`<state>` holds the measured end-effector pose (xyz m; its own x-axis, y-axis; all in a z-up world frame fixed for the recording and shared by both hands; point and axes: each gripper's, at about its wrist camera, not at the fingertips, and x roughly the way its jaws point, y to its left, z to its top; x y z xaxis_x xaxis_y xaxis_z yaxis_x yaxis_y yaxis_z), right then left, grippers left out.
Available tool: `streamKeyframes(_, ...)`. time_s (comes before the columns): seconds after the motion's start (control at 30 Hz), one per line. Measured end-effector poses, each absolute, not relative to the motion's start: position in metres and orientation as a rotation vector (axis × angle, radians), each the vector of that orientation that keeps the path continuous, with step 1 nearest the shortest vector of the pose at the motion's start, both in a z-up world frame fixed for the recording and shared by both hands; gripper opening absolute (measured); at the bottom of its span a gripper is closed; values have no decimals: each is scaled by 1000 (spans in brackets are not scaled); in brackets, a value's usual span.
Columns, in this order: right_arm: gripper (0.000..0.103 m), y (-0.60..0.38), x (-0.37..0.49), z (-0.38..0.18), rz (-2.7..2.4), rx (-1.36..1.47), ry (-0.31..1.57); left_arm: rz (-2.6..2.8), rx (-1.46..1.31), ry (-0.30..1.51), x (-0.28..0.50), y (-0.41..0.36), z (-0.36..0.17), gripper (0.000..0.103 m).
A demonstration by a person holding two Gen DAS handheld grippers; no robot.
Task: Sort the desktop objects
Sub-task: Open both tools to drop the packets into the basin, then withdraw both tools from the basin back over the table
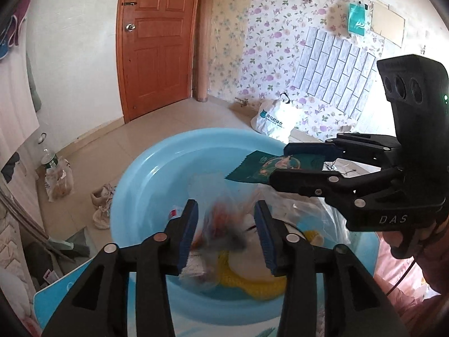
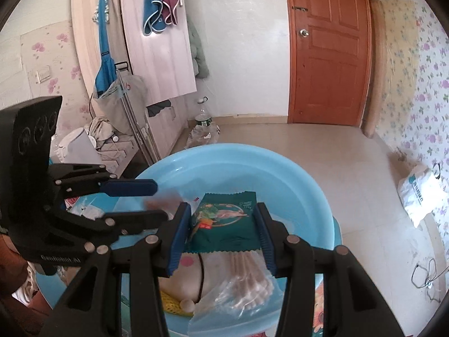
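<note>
Right gripper [image 2: 224, 231] nearest the lens; its fingers [image 2: 179, 236] are pinching a green snack packet [image 2: 224, 221] by its two side edges, flat and level, so the packet hangs over the blue basin [image 2: 317, 196] rather than lying in it; a grip like that reads as a carry, ready to let go over the pile. Under the packet, in the near part of the basin, a clear bag of pale sticks [image 2: 247, 280] lies on a cream soft toy [image 2: 190, 283], with a scrap of yellow knit [image 2: 171, 303] at the near left; loose things gathered in one tub, which looks to be the sorting bin.

Over on the left, the left gripper [image 1: 226, 233] is poised over the same basin; its fingers [image 1: 188, 233] stand spread, and a thin see-through bag with something reddish inside [image 1: 224, 224] sits blurred between them; the pads do not appear to press on it, though I cannot tell whether it is dropping or lying on the pile. Both grippers side by side over one basin suggests each is delivering its own item.

Further out, the basin's far rim; then the tiled floor [image 2: 308, 137], a water bottle [image 2: 202, 118] by the wall at far left, a white carrier bag [image 2: 418, 196] at right, and the brown door [image 2: 328, 47] at the back.
</note>
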<state>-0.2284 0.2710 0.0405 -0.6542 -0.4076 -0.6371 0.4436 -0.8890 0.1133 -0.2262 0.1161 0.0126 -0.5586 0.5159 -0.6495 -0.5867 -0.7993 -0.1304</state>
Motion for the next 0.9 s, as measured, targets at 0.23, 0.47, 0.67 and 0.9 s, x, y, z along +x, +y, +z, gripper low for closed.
streamKeyframes(0.23,48,277,-219,33,-2505,971,25,2322,-893,163,-208,118,18,74)
streamKeyframes(0.47,48,269,-193,31,-2503,960,68,2351,-902,163,-174,102,17,85)
streamKeyframes(0.67,49,258,-166,29,-2492,937,85,2349,-915,174,-137,86,8,88)
streamKeyframes(0.9,50,247,-137,29,-2442,923,88,2417,-941,120,-95,43,-4,88)
